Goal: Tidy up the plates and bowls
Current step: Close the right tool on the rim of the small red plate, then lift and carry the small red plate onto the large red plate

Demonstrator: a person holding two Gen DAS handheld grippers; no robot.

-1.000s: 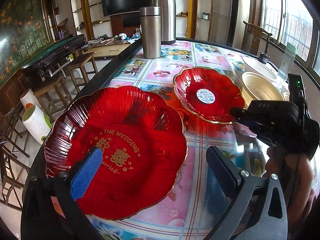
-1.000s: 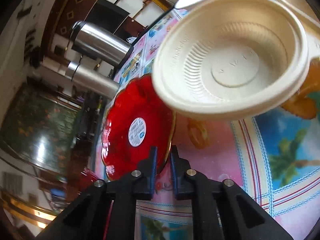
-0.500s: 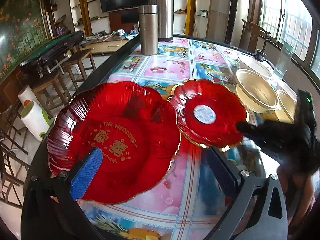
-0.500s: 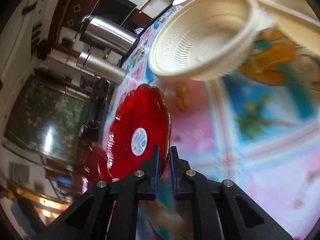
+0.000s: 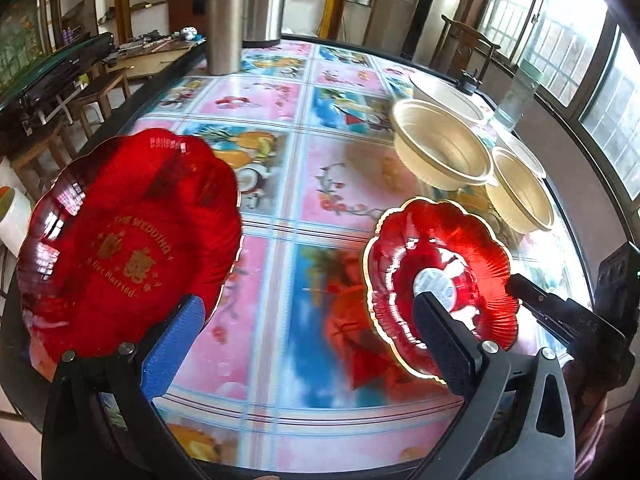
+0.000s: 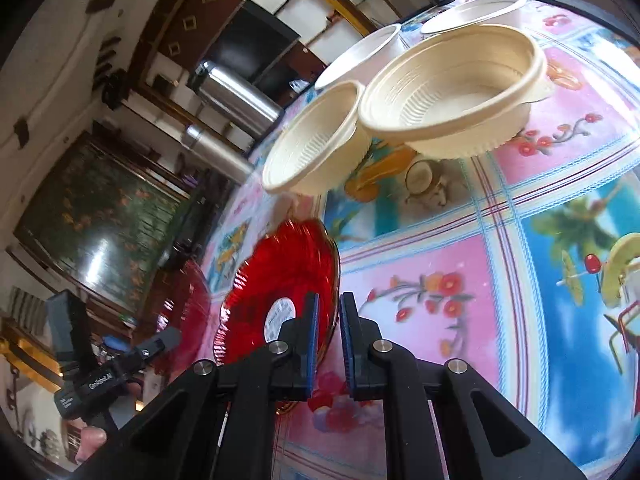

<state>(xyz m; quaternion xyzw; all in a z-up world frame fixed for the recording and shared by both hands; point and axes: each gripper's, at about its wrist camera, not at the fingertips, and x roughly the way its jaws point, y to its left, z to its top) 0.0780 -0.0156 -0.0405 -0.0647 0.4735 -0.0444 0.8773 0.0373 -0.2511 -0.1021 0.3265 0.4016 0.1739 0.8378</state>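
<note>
While the left tool [image 5: 308, 320] hangs wide open and empty, the right tool [image 6: 329, 312] pinches the small red plate's [image 6: 280, 280] rim, tilted.

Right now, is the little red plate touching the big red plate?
Apart. The left wrist view shows bare tablecloth between the small red plate and the big red plate.

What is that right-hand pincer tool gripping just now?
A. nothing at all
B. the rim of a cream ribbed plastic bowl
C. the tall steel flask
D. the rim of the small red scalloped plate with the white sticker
D: in the right wrist view the right gripper is closed on the gold-trimmed edge of the small red scalloped plate, while the cream ribbed plastic bowls sit untouched beyond it.
</note>
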